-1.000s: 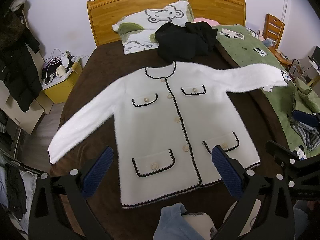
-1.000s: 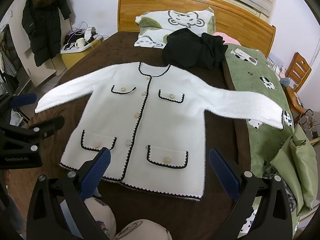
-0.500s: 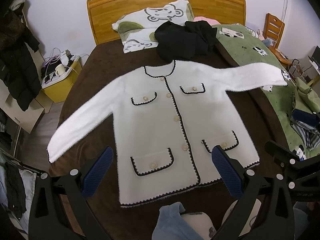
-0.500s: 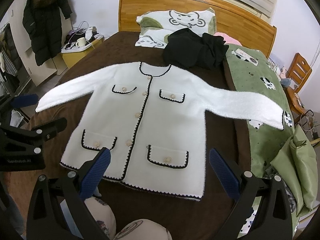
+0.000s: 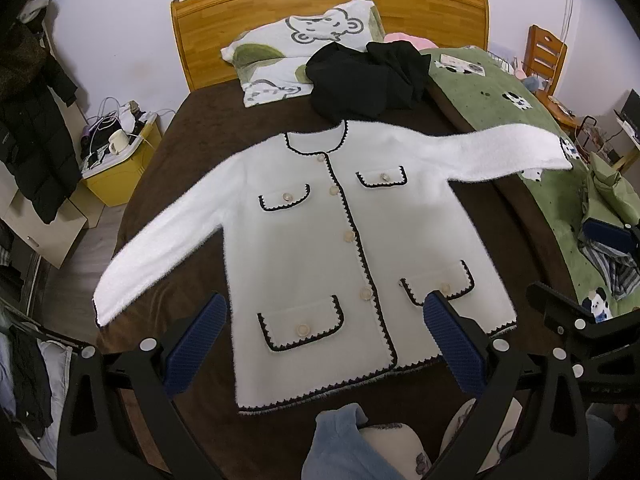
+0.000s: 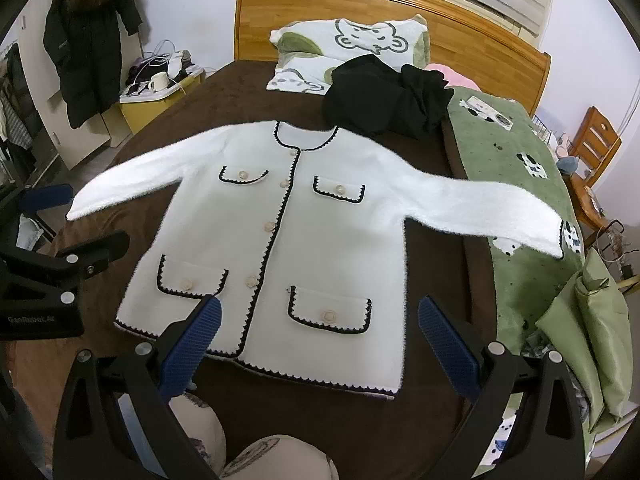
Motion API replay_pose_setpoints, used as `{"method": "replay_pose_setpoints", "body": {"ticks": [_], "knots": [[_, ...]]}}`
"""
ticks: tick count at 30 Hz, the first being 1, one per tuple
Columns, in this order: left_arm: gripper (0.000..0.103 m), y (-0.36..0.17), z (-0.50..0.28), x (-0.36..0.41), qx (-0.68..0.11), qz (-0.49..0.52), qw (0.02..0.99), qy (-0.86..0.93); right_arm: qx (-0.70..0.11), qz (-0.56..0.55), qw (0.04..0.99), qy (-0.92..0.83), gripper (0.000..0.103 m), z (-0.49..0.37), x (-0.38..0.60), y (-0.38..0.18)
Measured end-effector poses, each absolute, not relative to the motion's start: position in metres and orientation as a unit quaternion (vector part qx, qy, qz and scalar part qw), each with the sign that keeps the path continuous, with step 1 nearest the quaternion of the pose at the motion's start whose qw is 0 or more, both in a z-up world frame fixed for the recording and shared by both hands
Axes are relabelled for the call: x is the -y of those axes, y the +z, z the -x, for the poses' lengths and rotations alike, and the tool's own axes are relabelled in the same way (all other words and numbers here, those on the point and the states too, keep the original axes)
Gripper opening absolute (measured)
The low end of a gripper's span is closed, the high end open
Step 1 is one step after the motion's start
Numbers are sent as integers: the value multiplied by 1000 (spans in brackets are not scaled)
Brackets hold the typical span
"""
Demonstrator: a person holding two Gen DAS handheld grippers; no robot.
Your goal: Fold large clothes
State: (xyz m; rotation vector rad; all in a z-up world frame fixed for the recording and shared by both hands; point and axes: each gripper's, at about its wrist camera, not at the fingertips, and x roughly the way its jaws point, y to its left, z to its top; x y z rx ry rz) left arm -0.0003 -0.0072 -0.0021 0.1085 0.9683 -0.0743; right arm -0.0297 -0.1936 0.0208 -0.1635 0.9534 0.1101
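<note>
Brown bed (image 5: 208,128), cardigan (image 5: 352,248) beyond spread tools (image 5: 324,344)

The left gripper (image 6: 48,280) body bears faint lettering, seemingly "GenRobot.AI"; nothing else reads.

Both tongs eased slightly forward over cardigan (image 5: 344,248) hem.

- Both my wrist feeds are evenly lit by soft indoor light; shadows are faint.
- The white cardigan (image 5: 320,248) looks bright, nearly washed out along its sleeves.
- Strong fisheye bending curves the headboard (image 6: 460,28), and black vignette fills the corners.
- Focus is sharp centrally, softer toward the edges.
</note>
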Motion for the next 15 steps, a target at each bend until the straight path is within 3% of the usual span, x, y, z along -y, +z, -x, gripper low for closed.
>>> {"method": "replay_pose_setpoints", "body": {"ticks": [15], "knots": [[96, -11, 5, 9, -470, -48, 880, -38, -460, 72, 883, 51, 97, 31, 198, 17]]}}
